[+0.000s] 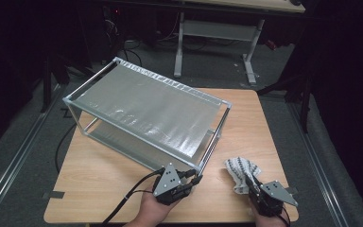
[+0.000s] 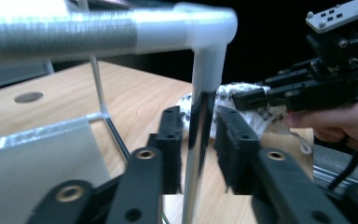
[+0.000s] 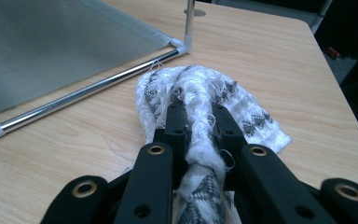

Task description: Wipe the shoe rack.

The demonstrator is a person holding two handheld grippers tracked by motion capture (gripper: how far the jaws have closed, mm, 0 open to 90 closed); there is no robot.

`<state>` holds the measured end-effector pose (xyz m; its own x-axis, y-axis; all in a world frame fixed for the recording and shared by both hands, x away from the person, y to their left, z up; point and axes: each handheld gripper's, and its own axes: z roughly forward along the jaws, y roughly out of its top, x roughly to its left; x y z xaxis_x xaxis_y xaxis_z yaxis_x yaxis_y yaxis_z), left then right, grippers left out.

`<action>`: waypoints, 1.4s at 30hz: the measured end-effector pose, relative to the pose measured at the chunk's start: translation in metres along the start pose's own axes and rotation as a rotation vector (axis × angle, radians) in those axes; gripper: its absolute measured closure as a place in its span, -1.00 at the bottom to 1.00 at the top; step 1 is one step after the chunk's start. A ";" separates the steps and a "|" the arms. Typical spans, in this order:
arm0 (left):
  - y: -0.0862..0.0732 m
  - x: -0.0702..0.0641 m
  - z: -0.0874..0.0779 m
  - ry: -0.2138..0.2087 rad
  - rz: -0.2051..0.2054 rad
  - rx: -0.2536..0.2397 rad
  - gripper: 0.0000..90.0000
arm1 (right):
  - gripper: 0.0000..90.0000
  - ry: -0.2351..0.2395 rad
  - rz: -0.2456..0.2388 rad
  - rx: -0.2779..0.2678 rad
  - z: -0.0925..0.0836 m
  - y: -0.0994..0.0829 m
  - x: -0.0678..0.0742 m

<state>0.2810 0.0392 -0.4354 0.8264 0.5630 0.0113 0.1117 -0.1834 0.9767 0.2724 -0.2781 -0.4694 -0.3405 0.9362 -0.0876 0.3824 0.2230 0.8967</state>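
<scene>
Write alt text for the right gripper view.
The right gripper's two black jaws are shut on a bunched white cloth with grey markings, which lies on a wooden table. To the left, a chrome bar of a metal rack runs across the table, with a grey shelf sheet behind it.

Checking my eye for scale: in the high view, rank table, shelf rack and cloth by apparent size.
1. Table
2. Shelf rack, though nearer the camera's centre
3. Cloth, clearly smallest
</scene>
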 end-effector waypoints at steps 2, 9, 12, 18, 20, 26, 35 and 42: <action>0.000 -0.002 0.000 0.010 0.005 -0.001 0.79 | 0.77 0.006 -0.004 -0.002 0.001 0.002 0.001; -0.003 -0.003 -0.010 0.014 0.016 -0.006 0.80 | 0.77 0.039 -0.028 -0.015 0.009 0.008 0.011; -0.005 -0.004 -0.015 0.012 0.015 -0.009 0.80 | 0.77 0.055 -0.034 -0.015 0.012 0.011 0.016; -0.010 -0.006 -0.031 0.013 0.013 -0.020 0.80 | 0.78 0.127 -0.031 -0.059 0.016 0.024 0.027; -0.012 -0.006 -0.038 0.014 0.009 -0.019 0.80 | 0.78 0.157 -0.037 -0.065 0.023 0.033 0.034; -0.014 -0.007 -0.048 0.009 0.008 -0.015 0.80 | 0.78 0.231 -0.080 -0.050 0.062 0.060 0.058; -0.016 -0.004 -0.055 -0.009 0.021 -0.023 0.80 | 0.80 0.280 -0.157 0.219 0.133 0.042 0.087; -0.017 -0.004 -0.058 -0.002 0.026 -0.021 0.80 | 0.80 0.268 -0.172 0.233 0.126 0.040 0.085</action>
<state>0.2434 0.0869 -0.4393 0.8301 0.5564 0.0358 0.0791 -0.1811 0.9803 0.3676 -0.1556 -0.4957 -0.6172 0.7824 -0.0834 0.4747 0.4548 0.7536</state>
